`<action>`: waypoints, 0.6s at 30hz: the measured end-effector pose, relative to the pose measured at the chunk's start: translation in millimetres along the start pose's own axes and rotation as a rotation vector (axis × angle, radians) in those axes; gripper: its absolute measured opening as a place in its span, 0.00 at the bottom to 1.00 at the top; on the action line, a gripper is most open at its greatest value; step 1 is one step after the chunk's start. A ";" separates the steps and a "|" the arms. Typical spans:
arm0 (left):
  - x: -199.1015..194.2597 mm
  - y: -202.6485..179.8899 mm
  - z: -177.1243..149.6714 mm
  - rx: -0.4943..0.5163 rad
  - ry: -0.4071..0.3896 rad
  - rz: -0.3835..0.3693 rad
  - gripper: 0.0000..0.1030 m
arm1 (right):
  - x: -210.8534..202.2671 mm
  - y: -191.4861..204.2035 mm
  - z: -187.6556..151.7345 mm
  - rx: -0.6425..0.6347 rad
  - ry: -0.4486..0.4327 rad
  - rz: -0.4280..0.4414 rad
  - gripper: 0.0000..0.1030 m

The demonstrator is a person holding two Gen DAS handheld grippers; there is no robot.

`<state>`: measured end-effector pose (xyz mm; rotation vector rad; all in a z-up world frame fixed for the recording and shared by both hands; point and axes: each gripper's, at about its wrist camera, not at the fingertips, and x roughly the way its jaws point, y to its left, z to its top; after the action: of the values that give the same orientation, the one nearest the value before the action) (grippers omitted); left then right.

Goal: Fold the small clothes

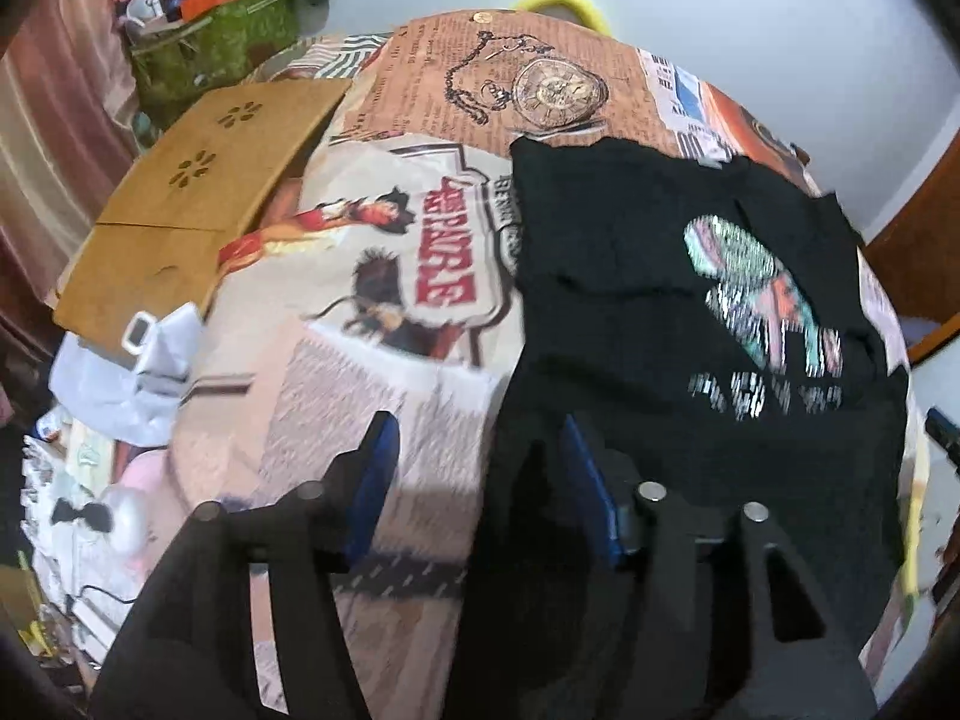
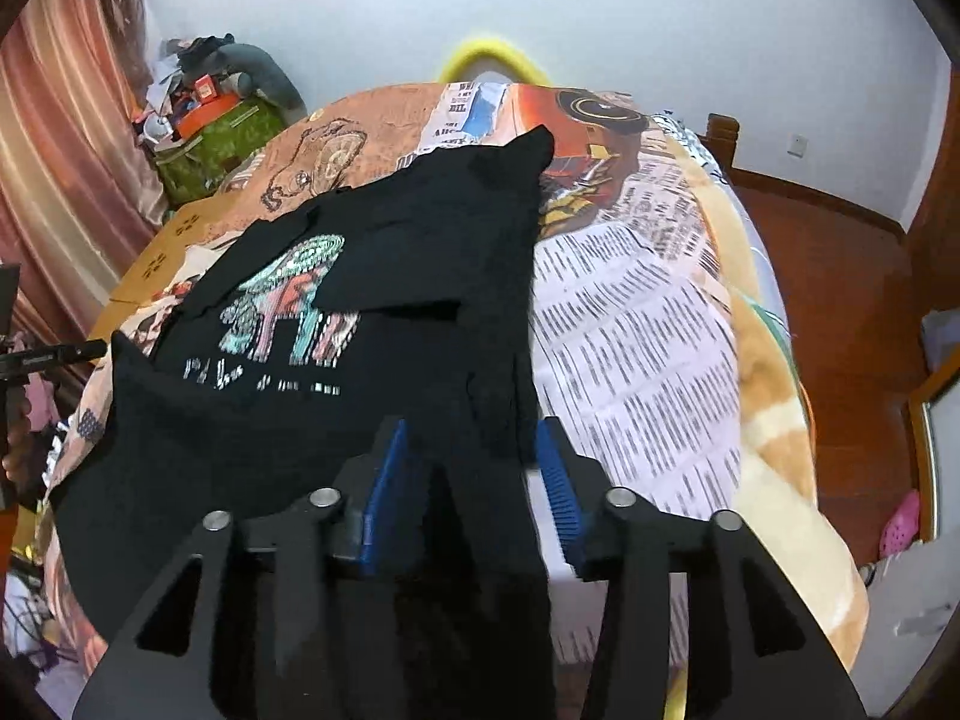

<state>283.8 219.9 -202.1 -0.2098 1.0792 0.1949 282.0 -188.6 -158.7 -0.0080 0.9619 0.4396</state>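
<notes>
A small black T-shirt [image 1: 630,276] with a sparkly pastel print lies spread on a bed's printed blanket [image 1: 360,390]. My left gripper [image 1: 477,423] hovers open over the shirt's near left edge: one blue pad is above the blanket, the other above the black cloth, and neither presses on it. In the right wrist view the T-shirt [image 2: 420,228] has one side folded over part of the print. My right gripper [image 2: 471,429] stands open astride the shirt's near right edge, with cloth lying between the pads but not pinched.
A flat cardboard sheet [image 1: 198,198] lies on the bed's left side, with a cluttered green bag [image 2: 210,144] beyond it. White and pink things are heaped at the near left [image 1: 126,384]. The blanket [image 2: 630,330] drops off to a wooden floor [image 2: 840,276] on the right.
</notes>
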 end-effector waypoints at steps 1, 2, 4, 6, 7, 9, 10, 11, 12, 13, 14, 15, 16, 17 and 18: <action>-3.6 3.0 -7.3 0.003 0.006 0.000 0.58 | -5.2 -1.1 -6.1 -0.001 0.009 0.002 0.41; -6.8 6.4 -15.3 0.004 0.015 -0.003 0.58 | -8.6 -1.3 -9.6 0.000 0.015 0.003 0.41; -12.0 12.6 -31.5 0.003 0.037 -0.007 0.58 | -14.2 -2.4 -18.4 0.003 0.025 0.003 0.44; -14.9 17.6 -45.3 -0.003 0.057 -0.015 0.58 | -19.8 -3.5 -30.6 0.006 0.031 -0.001 0.50; -15.4 20.6 -53.9 -0.010 0.072 -0.023 0.58 | -22.8 -5.4 -38.9 0.012 0.036 0.001 0.50; -15.7 25.9 -71.9 -0.029 0.105 -0.042 0.58 | -23.9 -9.3 -50.8 0.031 0.059 0.003 0.50; -15.8 27.4 -78.6 -0.034 0.115 -0.050 0.58 | -24.3 -11.4 -55.9 0.040 0.070 0.004 0.50; -16.2 29.1 -87.0 -0.038 0.128 -0.057 0.58 | -24.9 -14.7 -63.8 0.051 0.082 0.003 0.50; -16.7 29.9 -92.5 -0.040 0.135 -0.061 0.58 | -25.2 -16.6 -68.7 0.058 0.091 0.002 0.50; -17.6 30.2 -98.8 -0.040 0.141 -0.064 0.58 | -25.5 -18.6 -74.2 0.064 0.103 -0.002 0.50; -19.3 30.3 -105.1 -0.034 0.143 -0.064 0.58 | -25.8 -20.4 -80.3 0.067 0.115 -0.005 0.50; -21.0 30.4 -109.9 -0.028 0.141 -0.064 0.58 | -26.3 -21.5 -86.0 0.065 0.125 -0.006 0.50; -23.3 30.1 -114.2 -0.024 0.134 -0.062 0.58 | -26.8 -21.3 -89.9 0.063 0.133 -0.008 0.50; -25.8 30.0 -117.9 -0.025 0.127 -0.063 0.58 | -26.3 -21.4 -94.6 0.061 0.146 -0.007 0.50; -27.7 30.3 -121.0 -0.031 0.122 -0.071 0.58 | -25.4 -20.6 -98.4 0.056 0.157 -0.005 0.50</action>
<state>160.3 215.7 -234.9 -0.2900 1.1887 0.1361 199.2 -236.2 -199.3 0.0061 1.1277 0.4112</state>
